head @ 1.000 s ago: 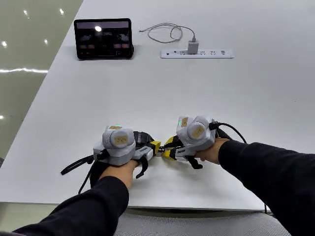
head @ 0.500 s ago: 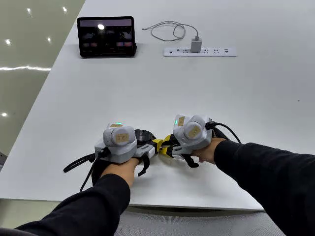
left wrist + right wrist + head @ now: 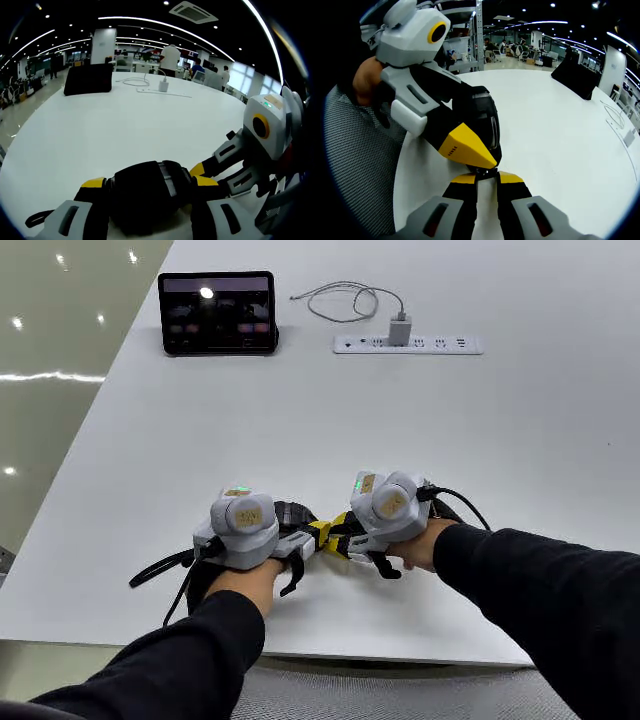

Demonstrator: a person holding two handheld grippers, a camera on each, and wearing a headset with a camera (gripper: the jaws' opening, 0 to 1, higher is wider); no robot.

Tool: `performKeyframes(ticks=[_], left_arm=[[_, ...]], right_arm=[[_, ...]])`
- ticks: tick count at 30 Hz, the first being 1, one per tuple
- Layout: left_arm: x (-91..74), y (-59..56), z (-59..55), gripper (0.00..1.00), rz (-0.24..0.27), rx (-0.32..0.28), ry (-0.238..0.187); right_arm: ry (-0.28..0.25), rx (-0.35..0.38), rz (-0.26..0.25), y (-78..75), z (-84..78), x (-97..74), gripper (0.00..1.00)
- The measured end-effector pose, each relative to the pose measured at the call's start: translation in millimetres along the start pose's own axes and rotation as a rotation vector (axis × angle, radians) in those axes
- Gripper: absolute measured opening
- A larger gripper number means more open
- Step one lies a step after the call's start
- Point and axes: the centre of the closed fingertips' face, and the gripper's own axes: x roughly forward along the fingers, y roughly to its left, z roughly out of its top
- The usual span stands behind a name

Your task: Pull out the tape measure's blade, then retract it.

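left gripper (image 3: 148, 180) jaws clamp the tape measure (image 3: 482, 117) case, anchoring it. right gripper (image 3: 486, 177) jaws narrow at its mouth, i'd guess pinching the blade hook, too small to confirm.

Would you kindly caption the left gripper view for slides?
Left claw grips a black tape measure, right claw at its side.

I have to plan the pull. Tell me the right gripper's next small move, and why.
Probably draw the right gripper slowly straight back from the tape measure. The left gripper clamps the black case between its jaws, the right jaws sit closed at the case's front edge, and no length of blade is drawn out between them yet. Whether they pinch the blade's tip is unclear.
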Motion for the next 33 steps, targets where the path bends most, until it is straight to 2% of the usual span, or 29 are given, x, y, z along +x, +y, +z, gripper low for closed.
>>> performKeyframes(ticks=[14, 20, 30, 33], left_arm=[[-0.7, -0.3, -0.1, 0.63, -0.002, 0.000, -0.003], [-0.4, -0.4, 0.1, 0.63, -0.004, 0.001, -0.008], [-0.8, -1.0, 0.7, 0.64, -0.008, 0.007, -0.018], [0.2, -0.2, 1.9, 0.64, -0.013, 0.004, -0.003]], right_arm=[[-0.001, 0.008, 0.001, 0.3, -0.2, 1.7, 0.10], [0.021, -0.016, -0.003, 1.8, -0.2, 1.9, 0.11], [0.009, -0.012, -0.030, -0.4, -1.0, -8.2, 0.13], [0.003, -0.004, -0.041, -2.9, 0.2, -12.9, 0.16]])
